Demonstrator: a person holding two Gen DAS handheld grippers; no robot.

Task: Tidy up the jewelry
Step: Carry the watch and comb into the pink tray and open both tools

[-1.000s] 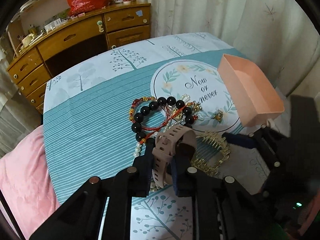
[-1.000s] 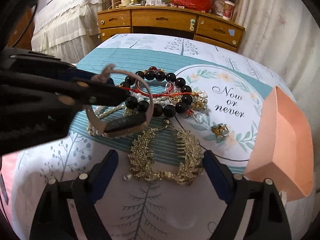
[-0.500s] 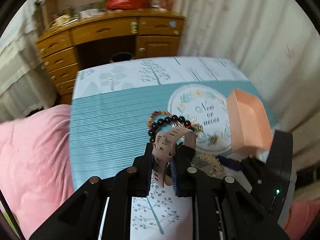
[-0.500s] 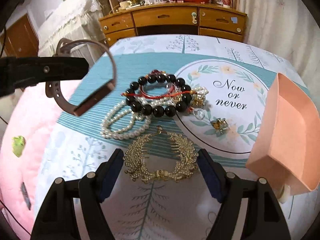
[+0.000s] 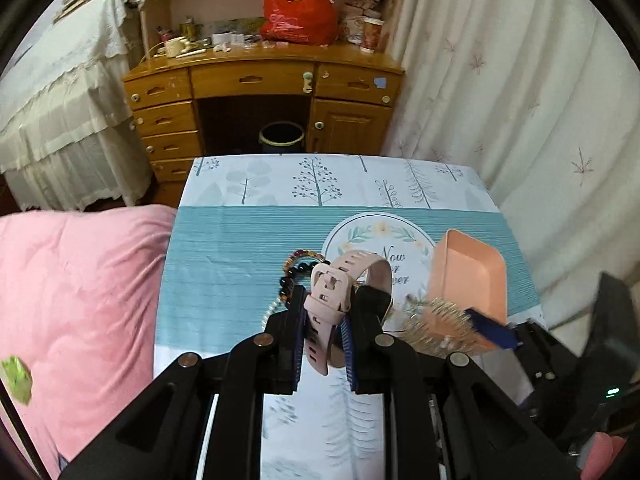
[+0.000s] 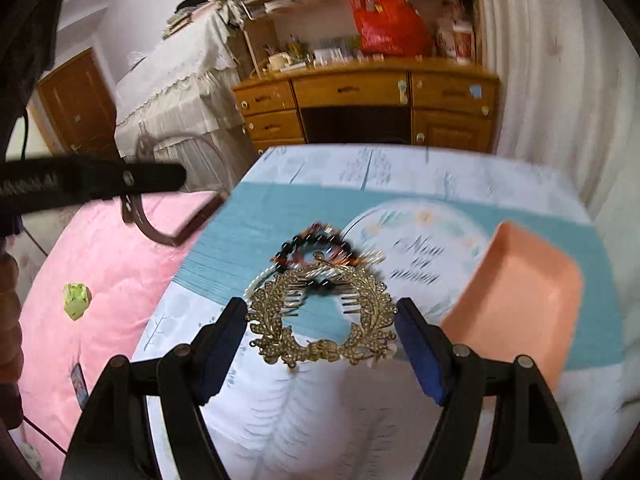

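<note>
My left gripper [image 5: 326, 316] is shut on a pink watch [image 5: 334, 292] and holds it high above the table; the watch also shows in the right wrist view [image 6: 160, 224]. My right gripper [image 6: 320, 320] is shut on a gold leaf-shaped hair comb [image 6: 320, 320] and holds it lifted above the table; the comb also shows in the left wrist view [image 5: 436, 324]. A pile of bead bracelets and pearls [image 6: 316, 248] lies on the tablecloth. A pink-orange box [image 6: 520, 304] stands open at the right.
The table [image 5: 240, 260] has a teal and white cloth with a round "Now or never" print [image 5: 384, 248]. A pink quilt [image 5: 72, 300] lies to the left. A wooden desk [image 5: 260, 92] and curtains [image 5: 520, 100] stand behind.
Both grippers rose well above the table. The right gripper closed on the gold comb and lifted it. The left gripper carried the watch higher.
</note>
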